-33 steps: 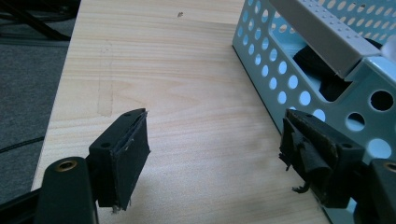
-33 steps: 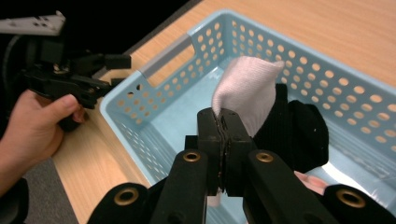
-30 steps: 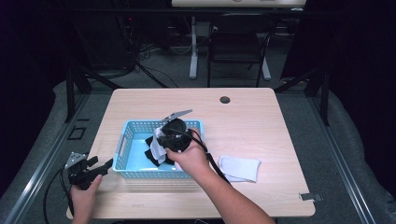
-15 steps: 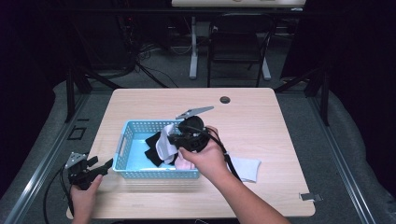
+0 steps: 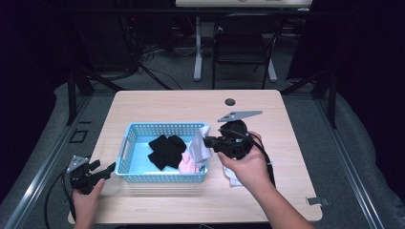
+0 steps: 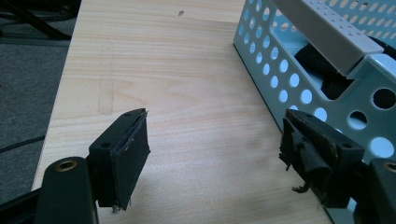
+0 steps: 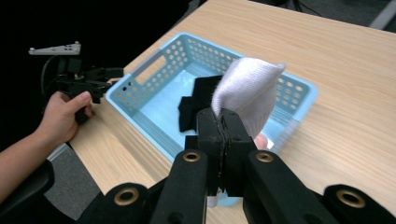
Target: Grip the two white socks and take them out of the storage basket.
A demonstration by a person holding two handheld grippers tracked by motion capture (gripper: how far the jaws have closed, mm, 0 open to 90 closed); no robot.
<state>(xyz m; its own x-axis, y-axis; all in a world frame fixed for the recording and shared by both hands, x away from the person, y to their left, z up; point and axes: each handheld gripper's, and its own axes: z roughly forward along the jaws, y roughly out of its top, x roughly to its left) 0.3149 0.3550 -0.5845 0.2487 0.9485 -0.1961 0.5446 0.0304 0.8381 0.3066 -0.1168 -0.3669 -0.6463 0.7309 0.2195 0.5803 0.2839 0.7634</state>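
A light blue perforated basket point(image 5: 162, 177) sits on the wooden table, left of centre. Black socks point(image 5: 165, 150) and a pink piece point(image 5: 187, 165) lie inside it. My right gripper point(image 5: 207, 141) hangs over the basket's right end, shut on a white sock point(image 5: 199, 148) that droops from its tips. In the right gripper view the jaws point(image 7: 224, 116) are pressed together on the white sock point(image 7: 250, 88), above the basket point(image 7: 140, 70). My left gripper point(image 5: 102, 169) rests open beside the basket's left end. Its own view shows bare table between the jaws point(image 6: 215, 144) and the basket wall point(image 6: 299, 70) at right.
Another white cloth point(image 5: 232, 180) lies on the table, partly under the right hand. A small dark round disc point(image 5: 230, 101) sits near the table's far edge. A chair and desk legs stand on the floor beyond the table.
The right gripper has carried the white sock up and to the right, from over the basket's middle to its right end. The left gripper has stayed put.
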